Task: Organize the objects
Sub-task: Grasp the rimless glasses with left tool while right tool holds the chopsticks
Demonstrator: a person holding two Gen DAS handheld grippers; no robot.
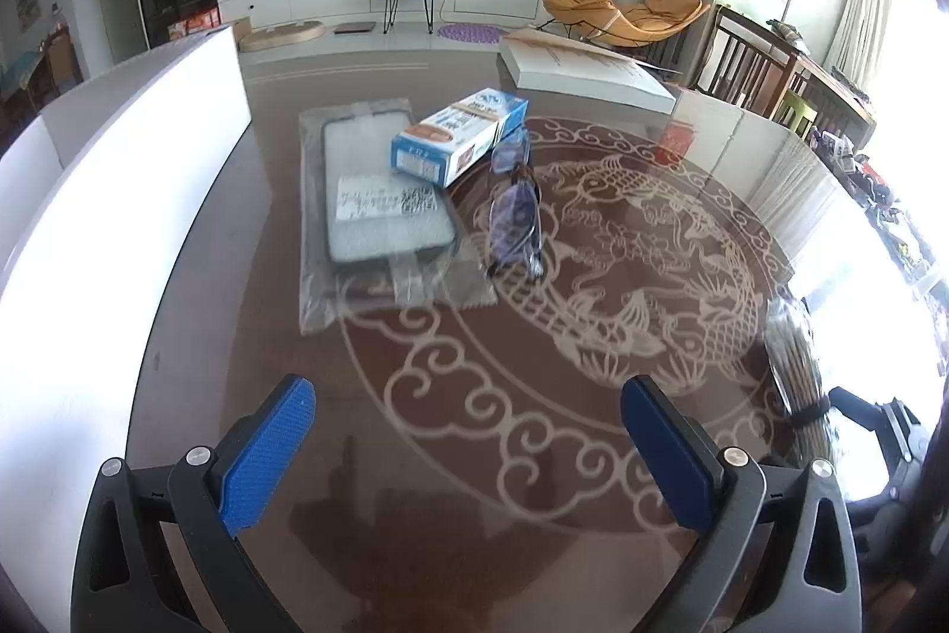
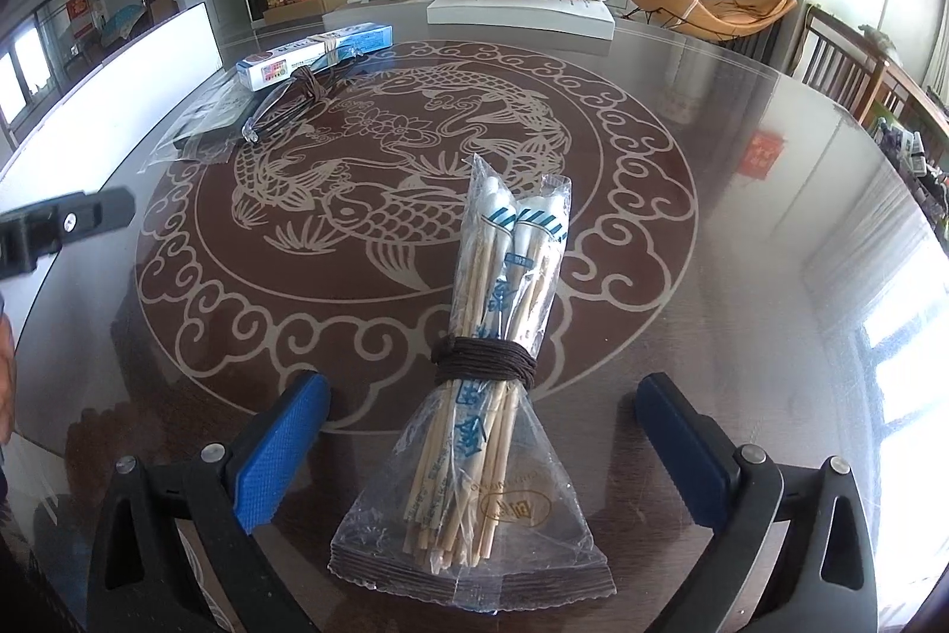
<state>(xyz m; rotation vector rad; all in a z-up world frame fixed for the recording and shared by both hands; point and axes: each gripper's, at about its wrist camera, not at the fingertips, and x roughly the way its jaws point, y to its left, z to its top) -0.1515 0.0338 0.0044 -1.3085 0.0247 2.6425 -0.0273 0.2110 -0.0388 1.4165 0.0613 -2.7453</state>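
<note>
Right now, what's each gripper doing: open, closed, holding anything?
Left gripper: open, nothing between its fingers.
Right gripper: open wide; the tied chopstick bundle lies on the table between its fingers, not gripped.

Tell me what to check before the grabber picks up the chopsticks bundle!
1. Right gripper jaws wide open around the bundle: ok.
2. Chopsticks bundle lies between the jaws, pads not touching it: ok.
3. Brown cord wound tight around the bundle: ok.
4. Left gripper open, holding nothing, away from the bundle: ok.
5. Glasses and blue box far from the bundle on the table: ok.
6. Where the bundle should go: cannot tell.
</note>
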